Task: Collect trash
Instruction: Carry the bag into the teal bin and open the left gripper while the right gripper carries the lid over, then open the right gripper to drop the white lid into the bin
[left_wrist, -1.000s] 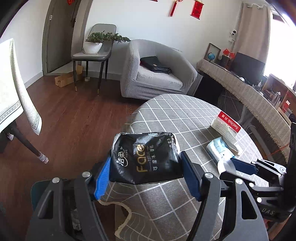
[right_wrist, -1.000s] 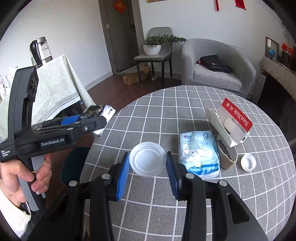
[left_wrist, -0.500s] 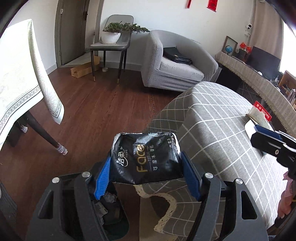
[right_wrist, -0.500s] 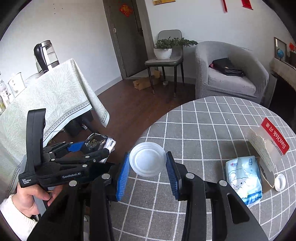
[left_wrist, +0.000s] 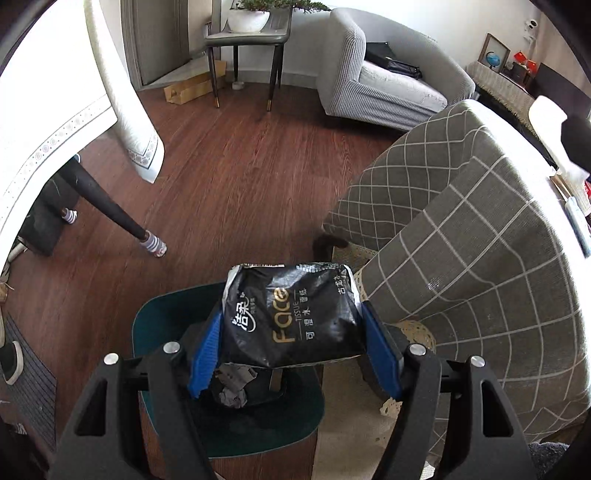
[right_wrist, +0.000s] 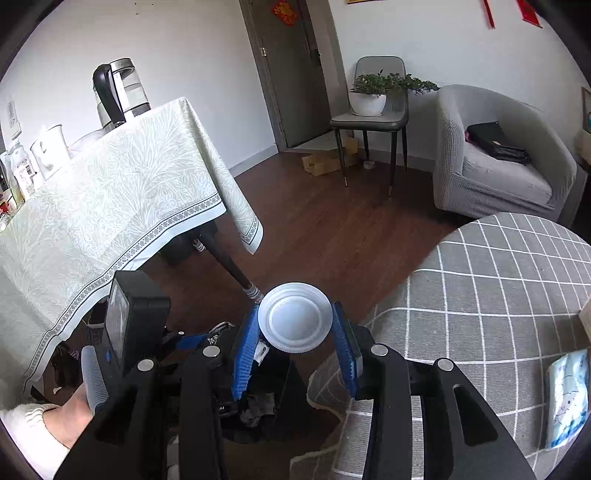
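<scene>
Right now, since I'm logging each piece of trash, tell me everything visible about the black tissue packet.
The black tissue packet is a soft, glossy plastic wrapper, crumpled, with a silvery torn far edge. Gold "Face" lettering and white Chinese characters run across it. It lies roughly flat, clamped at both sides between the left gripper and its blue pads, above the dark green bin on the wooden floor.

Both views are bright with soft daylight. In the left wrist view the white tablecloth (left_wrist: 44, 122) at the left edge is blown out to near white, and the wooden floor (left_wrist: 236, 166) carries a mild sheen. Shadows are soft; the dark bin (left_wrist: 229, 413) below the left tool (left_wrist: 291, 336) sits in shade. Fisheye distortion bends the checked tabletop (left_wrist: 480, 258) and walls strongly toward the edges, with black vignetted corners. Focus is sharp overall, without visible motion blur.
</scene>
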